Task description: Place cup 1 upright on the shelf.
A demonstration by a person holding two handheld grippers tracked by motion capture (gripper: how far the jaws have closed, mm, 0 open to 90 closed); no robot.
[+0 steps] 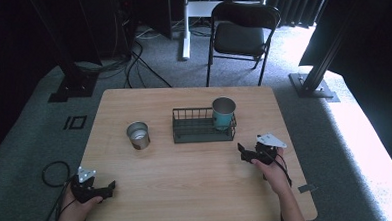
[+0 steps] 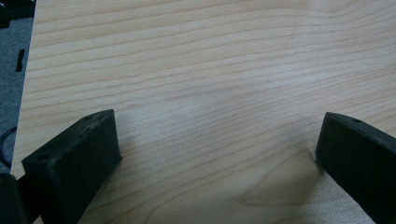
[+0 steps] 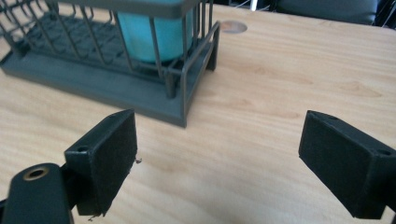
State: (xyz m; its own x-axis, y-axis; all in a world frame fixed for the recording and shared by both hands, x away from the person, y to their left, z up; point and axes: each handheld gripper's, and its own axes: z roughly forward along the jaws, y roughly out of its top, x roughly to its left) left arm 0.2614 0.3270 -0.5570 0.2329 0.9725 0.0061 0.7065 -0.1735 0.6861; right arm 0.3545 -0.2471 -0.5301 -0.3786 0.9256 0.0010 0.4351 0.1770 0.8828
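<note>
A teal cup [image 1: 223, 112] stands upright in the right end of a dark wire rack [image 1: 203, 131] at the middle of the wooden table. A bare metal cup [image 1: 138, 135] stands on the table to the rack's left. My right gripper [image 1: 245, 154] is open, low over the table just right of and nearer than the rack; its own view has the rack's corner [image 3: 184, 105] and the teal cup [image 3: 144, 35] close ahead. My left gripper [image 1: 107, 189] is open at the near left corner, over bare wood [image 2: 210, 93], with nothing between its jaws.
The table [image 1: 188, 201] has its near left edge beside my left hand. A black folding chair [image 1: 241, 36] stands beyond the far edge. Cables [image 1: 54, 174] trail on the grey carpet at left, and dark stand bases sit at both far corners.
</note>
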